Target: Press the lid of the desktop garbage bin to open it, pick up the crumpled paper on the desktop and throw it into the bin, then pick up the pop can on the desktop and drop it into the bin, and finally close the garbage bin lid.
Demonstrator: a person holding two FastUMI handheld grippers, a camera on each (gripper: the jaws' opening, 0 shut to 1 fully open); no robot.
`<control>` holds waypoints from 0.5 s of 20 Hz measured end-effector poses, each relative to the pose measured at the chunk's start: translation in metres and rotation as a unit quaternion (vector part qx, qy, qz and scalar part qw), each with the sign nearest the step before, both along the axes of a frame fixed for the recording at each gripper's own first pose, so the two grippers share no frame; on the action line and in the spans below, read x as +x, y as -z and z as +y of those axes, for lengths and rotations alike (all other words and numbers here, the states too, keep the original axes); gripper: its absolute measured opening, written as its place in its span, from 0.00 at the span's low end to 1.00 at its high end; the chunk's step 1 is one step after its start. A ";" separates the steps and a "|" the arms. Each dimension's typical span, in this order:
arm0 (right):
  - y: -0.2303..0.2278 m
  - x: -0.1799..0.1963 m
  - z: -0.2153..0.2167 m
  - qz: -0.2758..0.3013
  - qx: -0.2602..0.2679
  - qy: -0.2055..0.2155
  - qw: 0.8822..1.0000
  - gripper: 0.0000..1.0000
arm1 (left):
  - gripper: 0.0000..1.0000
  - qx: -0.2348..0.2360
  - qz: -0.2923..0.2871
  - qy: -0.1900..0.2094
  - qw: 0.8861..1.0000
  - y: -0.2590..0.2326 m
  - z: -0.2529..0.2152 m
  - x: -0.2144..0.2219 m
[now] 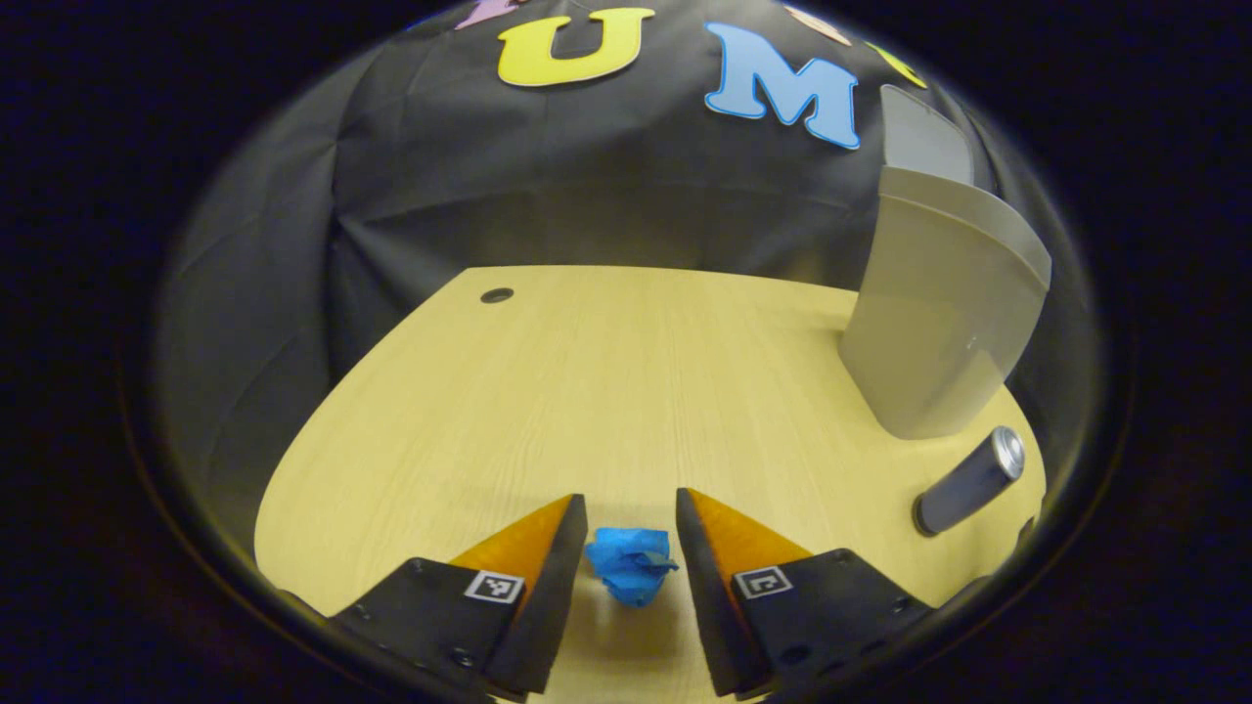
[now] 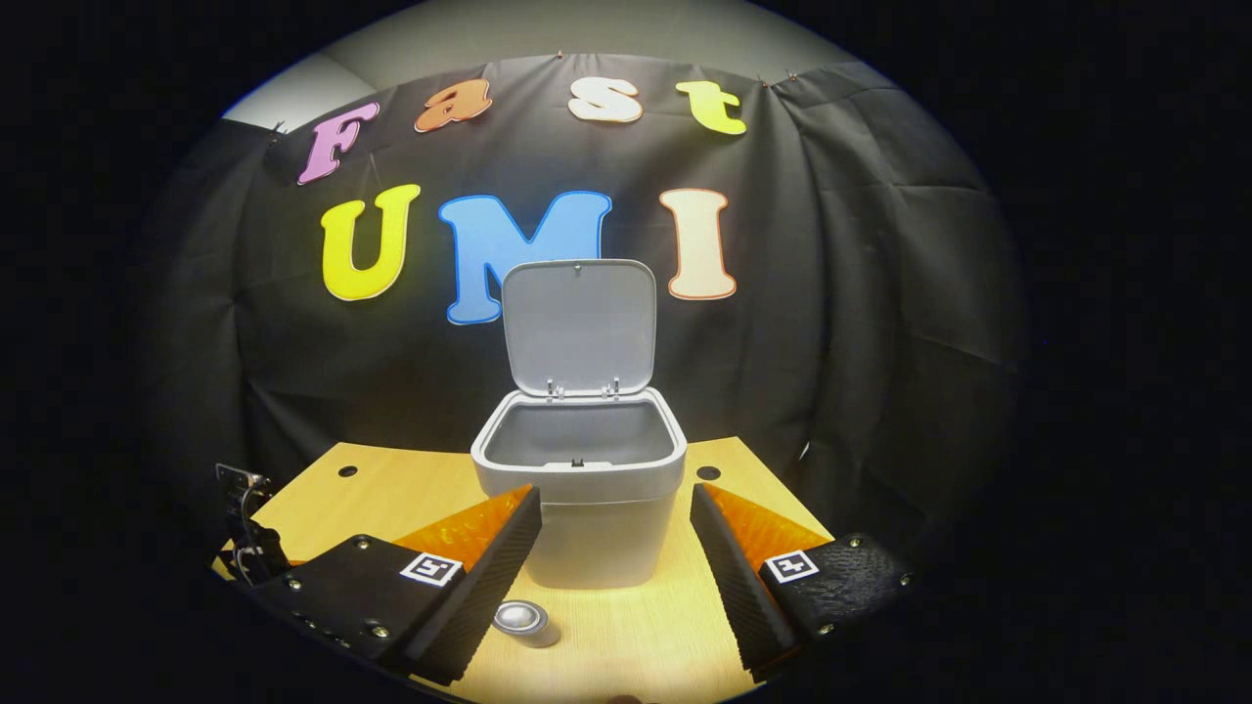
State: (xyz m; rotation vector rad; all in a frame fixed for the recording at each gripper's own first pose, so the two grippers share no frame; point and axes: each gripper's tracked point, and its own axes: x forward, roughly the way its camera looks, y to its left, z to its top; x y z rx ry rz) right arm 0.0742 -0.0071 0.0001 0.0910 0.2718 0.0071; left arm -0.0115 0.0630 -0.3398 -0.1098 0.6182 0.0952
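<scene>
A pale wood-grain desktop (image 2: 626, 636) with a small round hole near each far corner runs up to the draped black cloth wall (image 2: 861, 323), and near its far middle stands the grey garbage bin (image 2: 587, 508), its lid (image 2: 579, 328) tipped upright over an open mouth. In the left gripper view the pop can (image 1: 968, 481) lies on its side at the right, near the bin's base, long axis slanting with its silver top pointing up toward the far right (in the right gripper view that end faces the camera). The left gripper (image 1: 631, 518) is spread wide with the blue crumpled paper (image 1: 631, 564) on the desktop between its fingers, untouched by either, while the right gripper (image 2: 616, 518) is also spread wide, framing the bin.
</scene>
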 end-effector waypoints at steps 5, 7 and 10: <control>0.001 0.002 0.001 0.006 0.002 -0.012 1.000 0.97 | 0.97 0.004 0.002 0.001 1.000 0.004 0.000 -0.016; 0.002 0.003 0.002 0.011 0.001 -0.017 1.000 0.97 | 0.96 0.005 0.004 -0.002 1.000 0.006 0.002 -0.025; 0.002 0.003 0.005 0.018 0.000 -0.025 1.000 0.97 | 0.96 0.005 0.009 -0.004 1.000 0.011 0.003 -0.030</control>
